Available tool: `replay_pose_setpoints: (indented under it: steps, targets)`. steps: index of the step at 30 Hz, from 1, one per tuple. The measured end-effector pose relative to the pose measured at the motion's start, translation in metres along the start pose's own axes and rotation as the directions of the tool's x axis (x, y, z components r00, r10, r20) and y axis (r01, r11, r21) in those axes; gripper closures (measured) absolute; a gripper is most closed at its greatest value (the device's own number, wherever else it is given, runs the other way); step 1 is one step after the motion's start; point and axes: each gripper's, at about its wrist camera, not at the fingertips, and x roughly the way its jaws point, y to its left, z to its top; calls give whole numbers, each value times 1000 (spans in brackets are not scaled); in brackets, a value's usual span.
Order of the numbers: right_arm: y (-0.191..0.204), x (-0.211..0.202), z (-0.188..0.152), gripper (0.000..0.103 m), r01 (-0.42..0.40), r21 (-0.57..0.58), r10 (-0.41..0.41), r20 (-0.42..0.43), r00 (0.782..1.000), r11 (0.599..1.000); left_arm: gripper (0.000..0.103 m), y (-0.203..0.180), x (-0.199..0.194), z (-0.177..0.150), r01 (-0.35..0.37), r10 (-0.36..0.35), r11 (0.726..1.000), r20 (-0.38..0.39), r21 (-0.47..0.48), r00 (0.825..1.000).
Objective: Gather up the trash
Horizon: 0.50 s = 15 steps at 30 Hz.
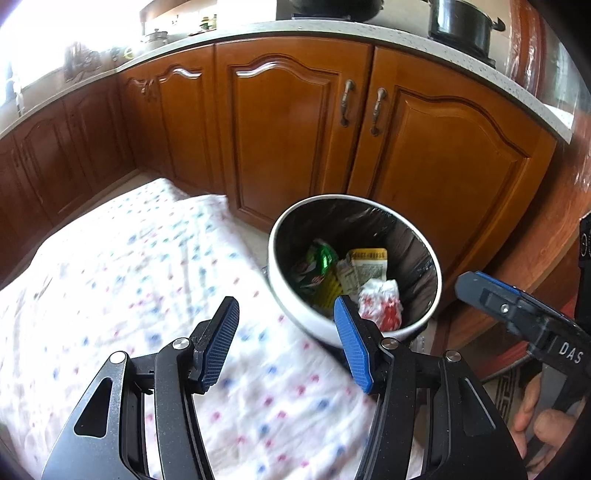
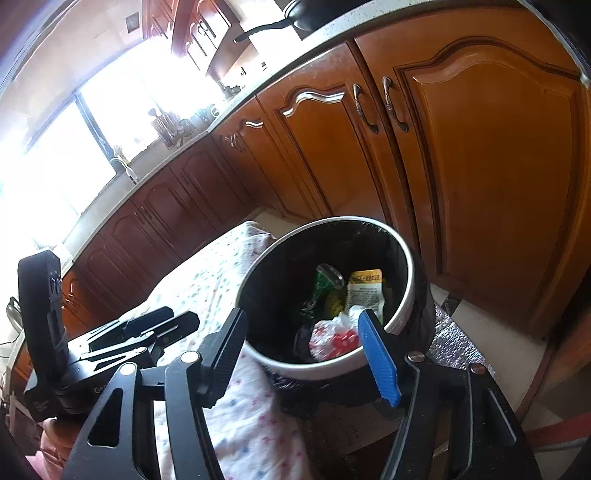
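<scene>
A round white bin point(image 1: 295, 301) point(image 2: 404, 310) with a black liner stands on the floor by the cabinets. Inside lie a green wrapper point(image 1: 320, 258) point(image 2: 325, 286), a yellow packet point(image 1: 367, 264) point(image 2: 364, 290) and a crumpled white-and-red wrapper point(image 1: 380, 302) point(image 2: 334, 339). My left gripper point(image 1: 286, 321) hovers open over the dotted cloth just left of the bin, nothing between its blue pads. My right gripper point(image 2: 303, 332) is open above the bin's near rim, empty. In the left wrist view the right gripper point(image 1: 524, 317) shows at the right, held by a hand.
A white cloth with coloured dots point(image 1: 129, 288) point(image 2: 236, 413) covers a surface left of the bin. Brown wooden cabinet doors point(image 1: 295, 129) point(image 2: 480, 166) rise right behind the bin under a speckled countertop point(image 1: 295, 27). A black pot point(image 1: 461, 26) sits up there.
</scene>
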Motion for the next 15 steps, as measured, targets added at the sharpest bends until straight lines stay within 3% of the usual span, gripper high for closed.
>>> replay_pose_setpoints:
  steps: [4, 8, 15]
  targets:
    - [11, -11, -13, 29, -7, 4, 7, 20, 1000, 1000, 48, 14, -13, -18, -8, 8, 999, 4, -35, 1000]
    - [23, -22, -31, 13, -15, 17, 14, 55, 998, 1000, 46, 27, -26, -36, -6, 6, 997, 4, -79, 1000]
    - [47, -33, -61, 3, -20, 5, 19, 101, 995, 1000, 31, 43, -55, -72, -32, 37, 992, 40, -124, 999]
